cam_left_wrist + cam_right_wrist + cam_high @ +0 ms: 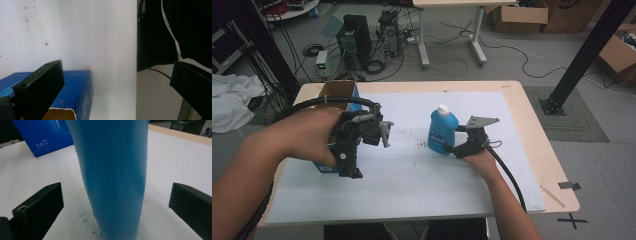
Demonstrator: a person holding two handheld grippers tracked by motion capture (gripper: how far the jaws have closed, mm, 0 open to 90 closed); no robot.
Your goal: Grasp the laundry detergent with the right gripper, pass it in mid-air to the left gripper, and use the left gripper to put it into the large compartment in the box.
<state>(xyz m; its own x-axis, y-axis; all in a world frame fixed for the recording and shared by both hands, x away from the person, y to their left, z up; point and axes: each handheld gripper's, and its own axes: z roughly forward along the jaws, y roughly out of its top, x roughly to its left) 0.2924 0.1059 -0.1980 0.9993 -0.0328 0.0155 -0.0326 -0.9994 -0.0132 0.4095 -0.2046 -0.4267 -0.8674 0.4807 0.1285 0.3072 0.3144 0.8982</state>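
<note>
Blue bottle (443, 132) stood upright mid-table (512, 95), white cap up. Right gripper (460, 145) just beside it. Left gripper (352, 172) hovered over open blue box (337, 92).

Bottle (443, 132) on table (522, 115), right of box (337, 91).

Looks like a lab or workshop: computer towers (354, 40) and loose cables (492, 47) on bare floor, cardboard boxes (519, 15), black metal framing (584, 55).
</note>
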